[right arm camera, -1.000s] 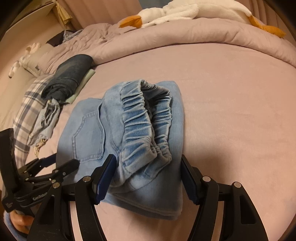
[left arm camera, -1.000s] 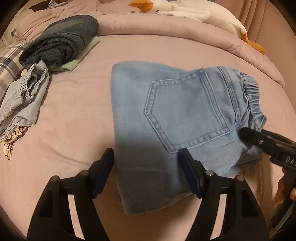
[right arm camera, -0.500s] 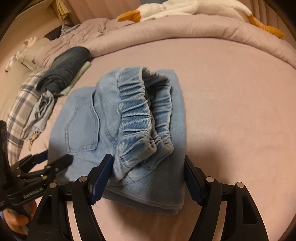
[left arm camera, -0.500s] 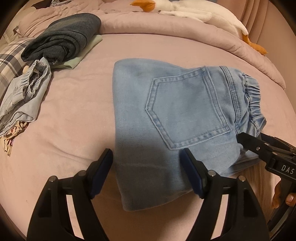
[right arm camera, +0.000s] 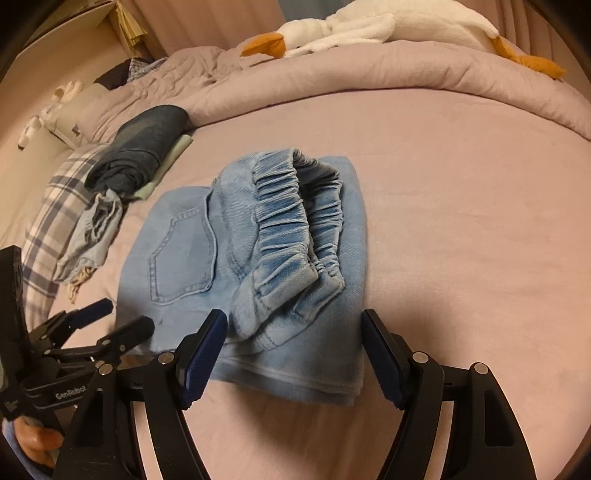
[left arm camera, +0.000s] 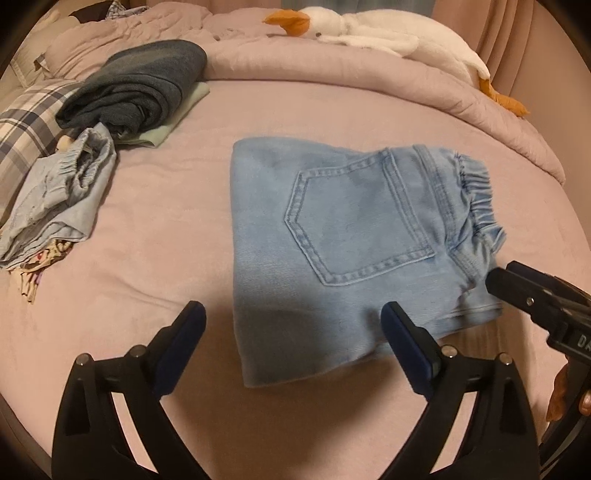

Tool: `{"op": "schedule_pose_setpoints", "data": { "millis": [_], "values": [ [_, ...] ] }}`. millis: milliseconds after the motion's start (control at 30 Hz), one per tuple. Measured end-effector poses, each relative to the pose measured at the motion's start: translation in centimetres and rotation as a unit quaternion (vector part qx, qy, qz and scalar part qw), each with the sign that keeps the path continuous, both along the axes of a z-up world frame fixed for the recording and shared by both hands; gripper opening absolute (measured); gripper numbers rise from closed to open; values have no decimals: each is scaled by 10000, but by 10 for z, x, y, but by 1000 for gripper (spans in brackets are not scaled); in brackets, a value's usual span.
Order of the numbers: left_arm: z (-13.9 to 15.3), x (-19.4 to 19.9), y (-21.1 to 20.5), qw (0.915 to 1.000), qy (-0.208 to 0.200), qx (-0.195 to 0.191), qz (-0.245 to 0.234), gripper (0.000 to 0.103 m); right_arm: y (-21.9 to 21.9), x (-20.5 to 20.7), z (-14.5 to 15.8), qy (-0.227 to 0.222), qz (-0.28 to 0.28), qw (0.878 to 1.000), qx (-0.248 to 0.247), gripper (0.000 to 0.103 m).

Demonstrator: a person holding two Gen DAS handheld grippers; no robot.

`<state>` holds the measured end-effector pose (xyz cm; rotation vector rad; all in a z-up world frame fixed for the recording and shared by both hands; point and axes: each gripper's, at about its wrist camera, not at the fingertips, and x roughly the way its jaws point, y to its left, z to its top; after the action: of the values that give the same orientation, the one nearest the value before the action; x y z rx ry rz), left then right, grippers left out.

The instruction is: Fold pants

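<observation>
Jaws on the left gripper (left arm camera: 291,325) stand wide, having just been opening; a corner of the pants sits between the pads in the left wrist view, but the pads do not press on it. Right gripper (right arm camera: 293,332) jaws are set apart, blue pads on either side of the folded bundle's near end, no squeeze visible.

Pants (left arm camera: 343,240): light blue denim, folded into a compact stack, centre of both frames, lying flat on the pink bed sheet (left arm camera: 166,258). Back pocket (left arm camera: 354,221) faces up. Elastic waistband (right arm camera: 295,221) is gathered and bulges on top, centre of the right wrist view.

Writing: "GenRobot" on the left gripper's body, lower left of the right wrist view. Partial "DA" on the right gripper's body, right edge of the left wrist view.

Outward: crumpled pale blue garment (left arm camera: 62,206) at left, dark folded clothes (left arm camera: 136,85) on a light green piece at upper left, plaid fabric (left arm camera: 26,125) at far left edge. Rolled pink quilt (left arm camera: 351,70) across the top, white plush goose (left arm camera: 369,33) with orange beak lying on it.
</observation>
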<state>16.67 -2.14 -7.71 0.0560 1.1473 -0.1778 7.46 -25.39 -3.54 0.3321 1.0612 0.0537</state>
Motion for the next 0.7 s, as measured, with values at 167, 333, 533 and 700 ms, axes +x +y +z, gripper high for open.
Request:
{"op": "schedule_pose_setpoints", "data": {
  "millis": [167,333,533,700],
  "values": [
    [19,-9,1,9998,-22,-196,83,102,7,-6,15,-125,169,9998,39,74],
    [41,-23,3,9993,-76,-353,93,102,22,-15,33,-288,529,9981,-146,95],
    [70,-47,6,9993,-275,-76,234,102,37,-28,58,-547,843,9946,-255,102],
    [89,-62,13,9988,-403,-79,273,102,48,-45,86,-818,982,9913,-318,102]
  ]
}}
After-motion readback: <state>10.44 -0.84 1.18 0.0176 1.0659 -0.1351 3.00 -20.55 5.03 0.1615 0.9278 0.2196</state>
